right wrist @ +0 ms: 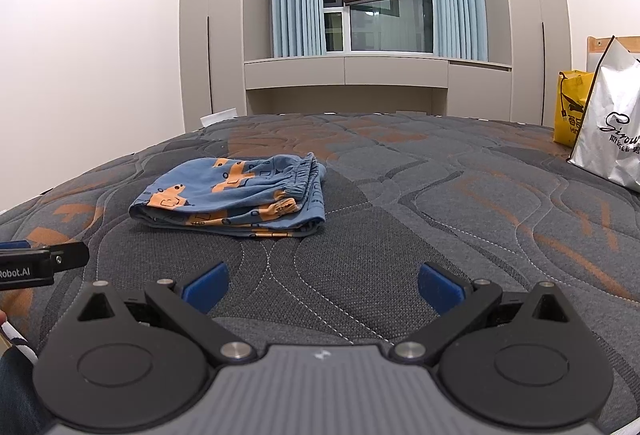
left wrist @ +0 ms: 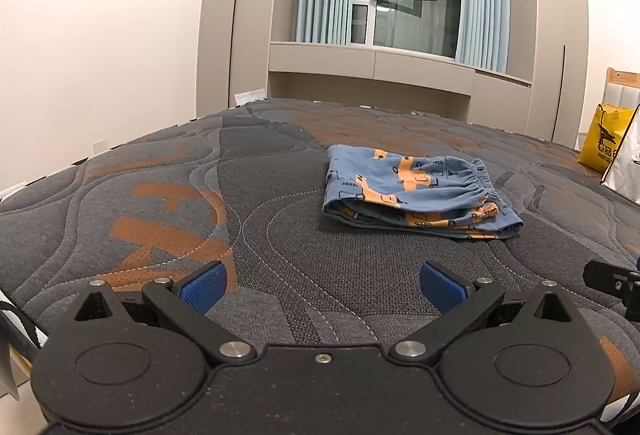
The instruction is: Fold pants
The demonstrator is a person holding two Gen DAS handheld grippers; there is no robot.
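your left gripper [left wrist: 323, 287] and right gripper [right wrist: 322, 287] hung spread wide, empty, well short of the pants [left wrist: 416, 191] folded on the mattress [left wrist: 160, 195]; any careless nudge risked undoing the loose layers.

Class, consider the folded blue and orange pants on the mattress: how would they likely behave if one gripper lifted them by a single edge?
The pants look like thin, soft cloth, so they would probably sag and unfold. The stacked layers lie loose, so they may slide apart. On the textured mattress, a push would likely bunch them.
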